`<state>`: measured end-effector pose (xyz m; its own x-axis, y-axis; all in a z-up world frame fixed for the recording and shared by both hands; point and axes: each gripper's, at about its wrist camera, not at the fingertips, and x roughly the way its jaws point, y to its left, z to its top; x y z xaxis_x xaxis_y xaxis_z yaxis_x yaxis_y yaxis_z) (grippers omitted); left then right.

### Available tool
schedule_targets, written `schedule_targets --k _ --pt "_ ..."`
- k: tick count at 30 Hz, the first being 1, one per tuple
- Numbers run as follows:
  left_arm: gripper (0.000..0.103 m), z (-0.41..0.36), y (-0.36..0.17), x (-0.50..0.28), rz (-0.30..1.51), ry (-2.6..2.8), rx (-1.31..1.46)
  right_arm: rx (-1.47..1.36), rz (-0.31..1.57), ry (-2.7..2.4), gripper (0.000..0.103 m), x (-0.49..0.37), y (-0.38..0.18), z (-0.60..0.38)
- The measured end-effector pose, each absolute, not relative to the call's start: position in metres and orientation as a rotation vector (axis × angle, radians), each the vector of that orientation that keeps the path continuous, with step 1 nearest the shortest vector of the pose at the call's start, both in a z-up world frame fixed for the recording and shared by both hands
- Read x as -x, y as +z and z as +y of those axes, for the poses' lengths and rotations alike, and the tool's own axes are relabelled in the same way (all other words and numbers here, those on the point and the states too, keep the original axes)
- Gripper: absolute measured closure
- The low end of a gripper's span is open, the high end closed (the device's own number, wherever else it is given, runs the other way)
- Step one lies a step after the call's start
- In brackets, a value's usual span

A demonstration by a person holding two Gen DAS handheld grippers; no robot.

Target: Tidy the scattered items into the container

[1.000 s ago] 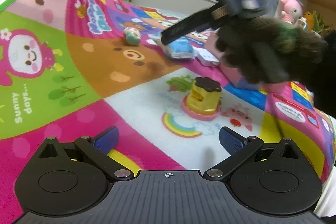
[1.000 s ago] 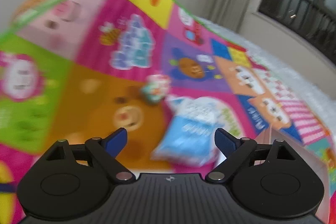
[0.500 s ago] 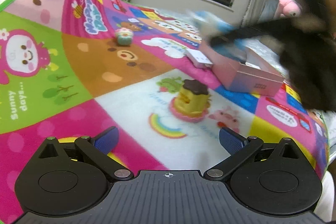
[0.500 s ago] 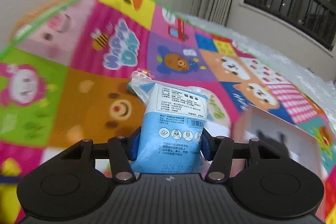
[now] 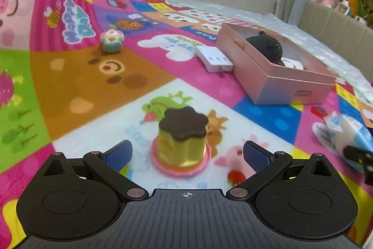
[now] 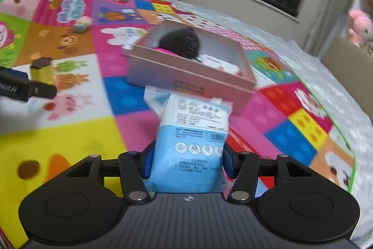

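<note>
The right gripper [image 6: 187, 161] clamps a light-blue plastic tissue pack [image 6: 191, 144], the open pink cardboard box [image 6: 186, 76] at 12 o'clock. It holds 1 black round item [image 6: 180, 41]. The left gripper [image 5: 187, 153], wide, faces a yellow pudding toy [image 5: 183, 139]; 3 items remain outside.

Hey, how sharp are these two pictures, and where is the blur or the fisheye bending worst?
Left wrist view: mostly sharp, the pudding toy between the open left claw slightly soft; window frame bowed. Right wrist view: motion-smeared all over, print on the blue tissue pack in the right claw partly unreadable, pink box edges streaked.
</note>
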<state>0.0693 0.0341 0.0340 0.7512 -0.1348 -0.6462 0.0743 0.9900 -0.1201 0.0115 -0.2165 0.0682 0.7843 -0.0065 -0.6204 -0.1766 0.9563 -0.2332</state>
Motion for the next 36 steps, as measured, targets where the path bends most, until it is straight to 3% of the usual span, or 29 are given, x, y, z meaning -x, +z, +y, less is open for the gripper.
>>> schedule_targets --k 2,5,8,10,11,12,22,27,29,36 --pt "0.000 0.031 0.033 -0.073 0.716 -0.095 0.081 0.291 0.631 0.066 0.021 -0.007 0.064 -0.225" --pt "0.002 0.025 0.033 -0.074 0.718 -0.070 0.050 0.296 0.607 0.070 0.016 -0.002 0.056 -0.232" --pt "0.026 0.019 0.033 -0.074 0.723 -0.054 0.020 0.258 0.605 0.082 0.008 0.003 0.048 -0.241" --pt "0.031 0.015 0.034 -0.073 0.718 -0.044 0.003 0.219 0.595 0.091 0.002 0.007 0.046 -0.249" --pt "0.041 0.013 0.035 -0.073 0.719 -0.043 0.004 0.199 0.589 0.094 0.000 0.008 0.046 -0.252" --pt "0.042 0.011 0.037 -0.073 0.719 -0.049 0.004 0.180 0.584 0.096 0.000 0.010 0.045 -0.255" --pt "0.041 -0.076 0.039 -0.059 0.745 -0.359 -0.051 0.127 0.556 0.048 0.000 0.022 0.038 -0.278" --pt "0.014 -0.085 0.037 -0.053 0.733 -0.376 -0.036 0.106 0.564 0.028 0.000 0.025 0.037 -0.285" --pt "0.007 -0.079 0.039 -0.050 0.721 -0.367 -0.028 0.108 0.565 0.046 0.000 0.028 0.040 -0.285" --pt "0.001 -0.015 0.054 -0.032 0.656 -0.281 0.050 0.118 0.510 0.150 0.000 0.031 0.082 -0.273"
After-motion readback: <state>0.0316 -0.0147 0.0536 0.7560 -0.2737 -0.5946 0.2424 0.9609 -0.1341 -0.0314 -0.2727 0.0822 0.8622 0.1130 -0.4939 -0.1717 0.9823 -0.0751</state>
